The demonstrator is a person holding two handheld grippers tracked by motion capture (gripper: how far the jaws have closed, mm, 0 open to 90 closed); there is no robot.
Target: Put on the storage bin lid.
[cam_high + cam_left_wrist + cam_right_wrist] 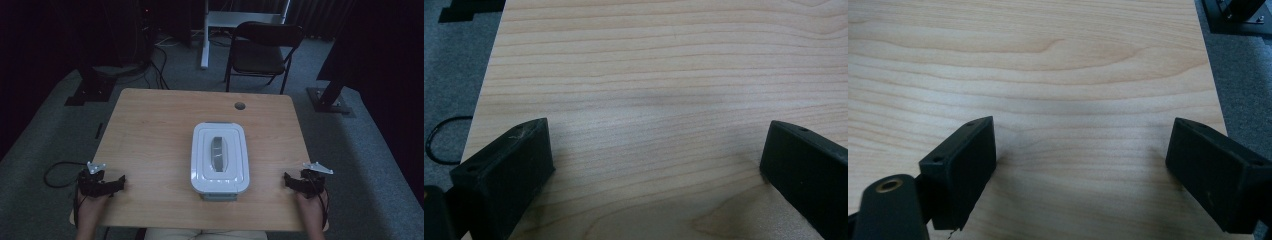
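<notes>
White plastic lidded container [219, 158] sits mid-table, near front edge, well apart from both grippers. Looks rigid, smooth, prob light. I'd grab the grey lid handle [218, 152] or end latches. Left gripper [120, 182] & right gripper [286, 178] both spread wide, holding nothing.

Both grippers were black and blocky. The left gripper [121, 182] and right gripper [287, 178] each carried a grey three-cornered plate. A black cable [56, 175] looped from the left one.

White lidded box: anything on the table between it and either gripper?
Nothing visible. Bare wood lies between the left gripper and the white lidded box, and between the right gripper and the box. Both grippers are open, jaws wide apart, on the table.
</notes>
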